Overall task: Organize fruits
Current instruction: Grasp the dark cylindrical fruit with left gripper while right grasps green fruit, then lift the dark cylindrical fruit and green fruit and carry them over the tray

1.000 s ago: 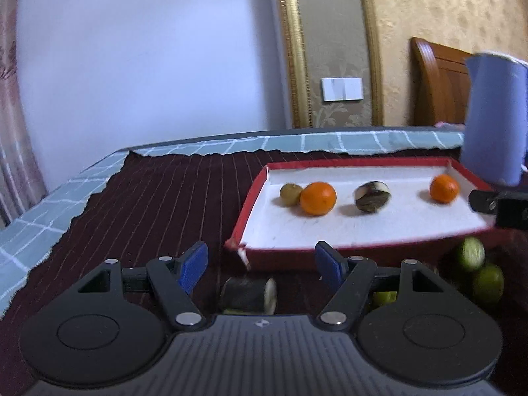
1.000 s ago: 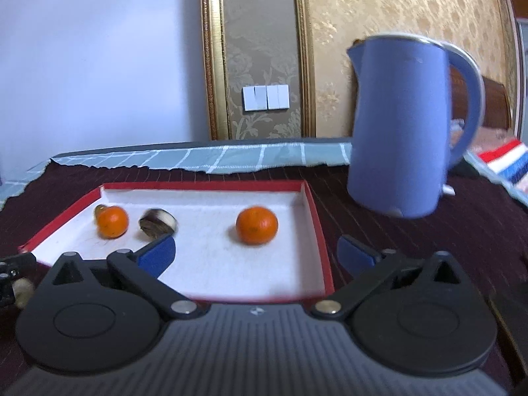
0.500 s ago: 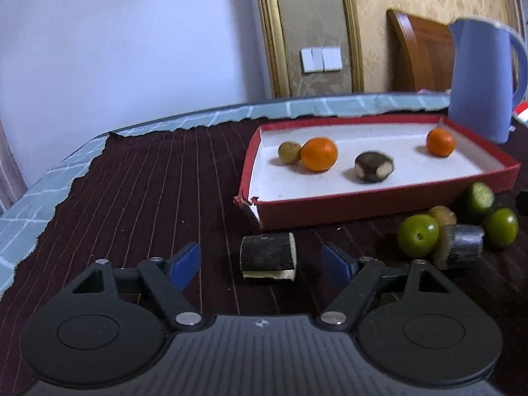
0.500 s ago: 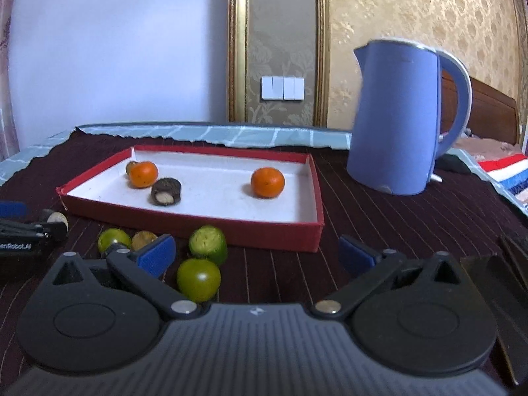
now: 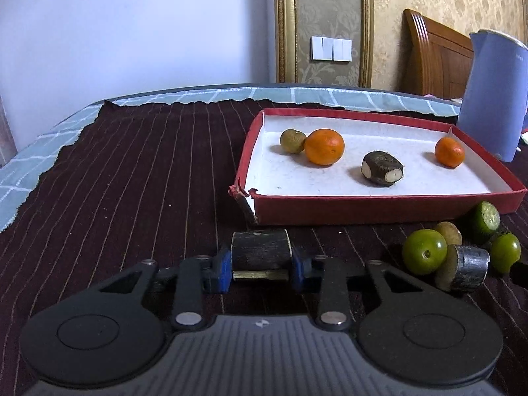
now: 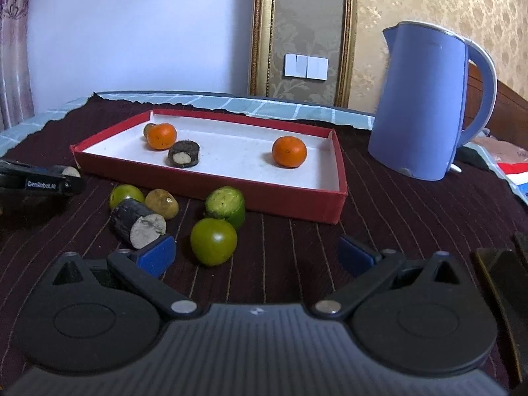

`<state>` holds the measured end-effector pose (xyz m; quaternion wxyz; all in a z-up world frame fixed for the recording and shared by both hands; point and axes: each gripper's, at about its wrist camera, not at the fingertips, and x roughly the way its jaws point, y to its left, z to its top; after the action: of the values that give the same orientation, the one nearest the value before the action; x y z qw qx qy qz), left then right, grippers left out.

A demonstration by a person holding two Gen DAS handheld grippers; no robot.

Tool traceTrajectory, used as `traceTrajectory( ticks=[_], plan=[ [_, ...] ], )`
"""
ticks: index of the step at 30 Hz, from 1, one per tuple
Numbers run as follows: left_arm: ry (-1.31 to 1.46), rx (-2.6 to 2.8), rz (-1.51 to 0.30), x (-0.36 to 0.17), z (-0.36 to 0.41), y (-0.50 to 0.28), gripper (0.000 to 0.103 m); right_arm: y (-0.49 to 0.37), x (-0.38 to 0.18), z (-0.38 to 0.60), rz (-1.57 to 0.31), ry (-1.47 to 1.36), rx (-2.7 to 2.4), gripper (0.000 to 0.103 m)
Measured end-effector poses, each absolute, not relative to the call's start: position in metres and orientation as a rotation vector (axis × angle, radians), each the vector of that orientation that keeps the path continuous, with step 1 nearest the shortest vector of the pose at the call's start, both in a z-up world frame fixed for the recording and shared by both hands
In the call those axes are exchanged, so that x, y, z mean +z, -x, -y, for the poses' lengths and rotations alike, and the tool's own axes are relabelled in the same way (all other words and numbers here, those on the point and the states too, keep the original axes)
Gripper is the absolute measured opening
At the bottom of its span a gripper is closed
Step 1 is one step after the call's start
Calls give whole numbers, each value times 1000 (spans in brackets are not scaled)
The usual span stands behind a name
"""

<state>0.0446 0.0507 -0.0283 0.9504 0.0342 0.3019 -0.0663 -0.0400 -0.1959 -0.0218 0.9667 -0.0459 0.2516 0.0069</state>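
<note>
Between left hand-held gripper (image 5: 260, 269) pads: dark chunk (image 5: 260, 251)

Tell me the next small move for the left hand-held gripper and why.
Probably lift the dark cut piece and carry it over the near wall into the red tray. The left hand-held gripper is shut on it, it sits on the cloth just outside the tray, and a similar piece already lies inside.

Dark stub (image 5: 260, 250) between the jaws: rough matt bark-like skin, pale cut end. Tabletop cloth (image 5: 132, 171): maroon woven, ribbed, matt. Tray (image 5: 389, 205) beyond the jaws: red card walls, white paper floor, torn corner. Oranges (image 5: 324, 147) dimpled, semi-gloss. Kettle (image 6: 425, 99): smooth satin plastic.
</note>
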Motion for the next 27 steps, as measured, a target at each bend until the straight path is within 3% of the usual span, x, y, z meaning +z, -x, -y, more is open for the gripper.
traceTrajectory(
  ticks=[4,9,13,16,27],
  plan=[
    [-64,-135,-614,-28,-51,-44,34,33,-24,194,-542,98,27,85],
    [-64,-134,-616,-28,-51,-45,34,17,-28,187,-580,135,57,76],
    [-62,-135,-616,-28,-51,-45,34,8,-28,183,-597,115,111,46],
    [-61,-135,-617,-28,-51,-45,34,13,-29,181,-590,105,128,29],
    [-67,-128,-587,-21,-44,-29,34,31,-23,180,-553,88,84,30]
  ],
)
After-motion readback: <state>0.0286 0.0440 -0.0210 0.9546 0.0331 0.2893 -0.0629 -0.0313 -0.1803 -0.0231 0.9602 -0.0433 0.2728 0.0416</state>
